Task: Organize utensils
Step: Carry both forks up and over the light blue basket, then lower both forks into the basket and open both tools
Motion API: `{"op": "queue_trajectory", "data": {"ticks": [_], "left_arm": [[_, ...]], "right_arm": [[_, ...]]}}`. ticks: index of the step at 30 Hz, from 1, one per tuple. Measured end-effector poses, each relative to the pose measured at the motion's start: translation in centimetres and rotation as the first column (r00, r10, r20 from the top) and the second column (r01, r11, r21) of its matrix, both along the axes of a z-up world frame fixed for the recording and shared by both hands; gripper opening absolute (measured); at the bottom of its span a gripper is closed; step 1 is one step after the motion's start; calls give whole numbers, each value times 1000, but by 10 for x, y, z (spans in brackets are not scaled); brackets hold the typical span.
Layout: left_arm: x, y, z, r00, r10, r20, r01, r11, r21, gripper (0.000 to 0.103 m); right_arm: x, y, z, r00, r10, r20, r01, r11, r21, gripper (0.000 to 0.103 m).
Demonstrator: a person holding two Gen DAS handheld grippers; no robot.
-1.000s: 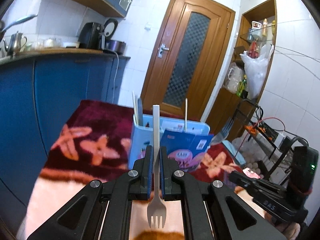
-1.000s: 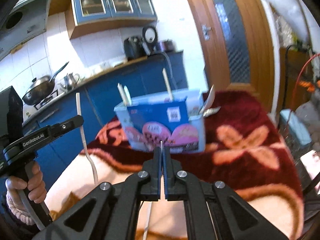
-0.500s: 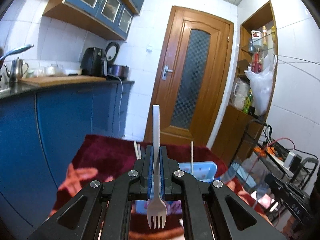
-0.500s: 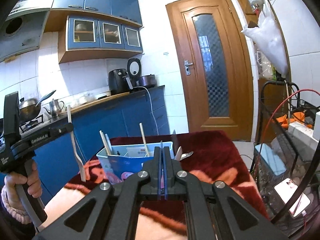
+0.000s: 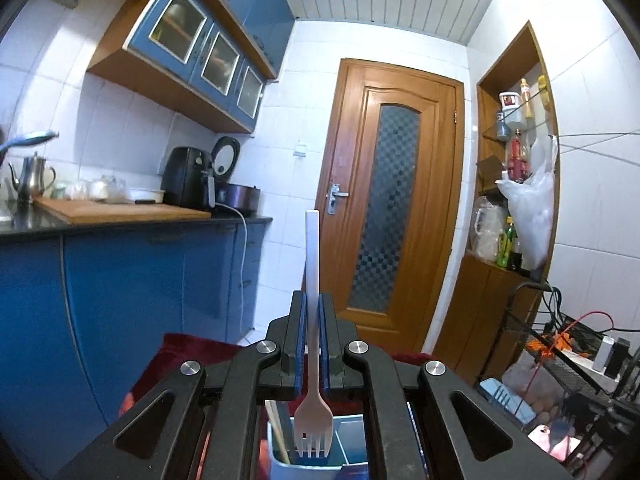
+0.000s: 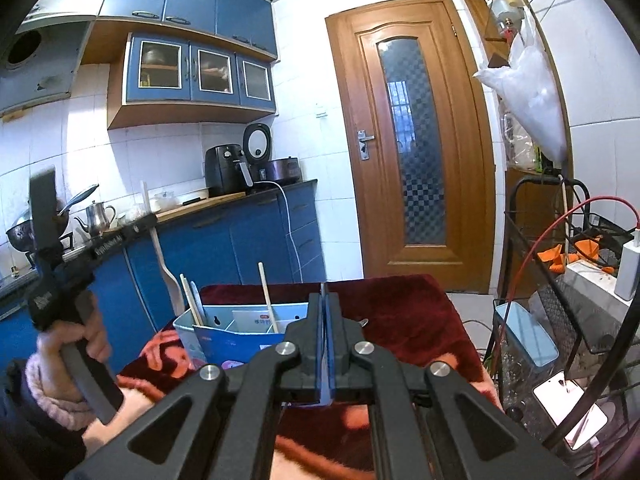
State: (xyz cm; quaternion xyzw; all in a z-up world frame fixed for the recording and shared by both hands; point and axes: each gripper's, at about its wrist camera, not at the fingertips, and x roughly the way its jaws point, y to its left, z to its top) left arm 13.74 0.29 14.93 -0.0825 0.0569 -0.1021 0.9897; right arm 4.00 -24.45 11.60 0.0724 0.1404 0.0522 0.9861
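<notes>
The left gripper (image 5: 313, 312) had its fingers pinched narrow on the handle of a white plastic fork (image 5: 312, 364), which stood upright with the tines hanging down below the pads and the handle rising toward twelve o'clock. In the left wrist view the tines hung just over the open top of the light-blue utensil caddy (image 5: 348, 450), seen at six o'clock beneath the gripper. From the right wrist view the same fork appeared at about nine o'clock, off to the left of the caddy's near corner and above its rim, so how squarely it was lined up over a compartment is hard to say through the fisheye. The caddy sat on a dark red patterned blanket (image 6: 420, 312) covering the worktop, and already held several pale upright sticks, probably chopsticks (image 6: 191, 300), in its divided sections.

The right gripper (image 6: 325, 300) had its fingers pressed fully together; a thin sliver showed at their tips, but whether anything was held I cannot tell. It pointed toward the caddy from the near side.

The step in hand looked like carrying the fork to the caddy for dropping in. The next move would call for centring the tines over a free compartment, lowering until they passed the rim, then letting the fingers part.
</notes>
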Motion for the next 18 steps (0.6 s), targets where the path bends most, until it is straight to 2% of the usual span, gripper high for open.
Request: {"op": "queue_trajectory", "data": {"ticks": [7,18], "left_arm": [[14,-3,-32,1000,10,-16,-10,1000,10,6],[21,-6,-57,998,-18,-61,19,1000,15,6]], "right_arm": [[4,5,9,1000,-15,26,15,999,-28,3],[24,5,49,986,-95,137,103,993,-51,3]]}}
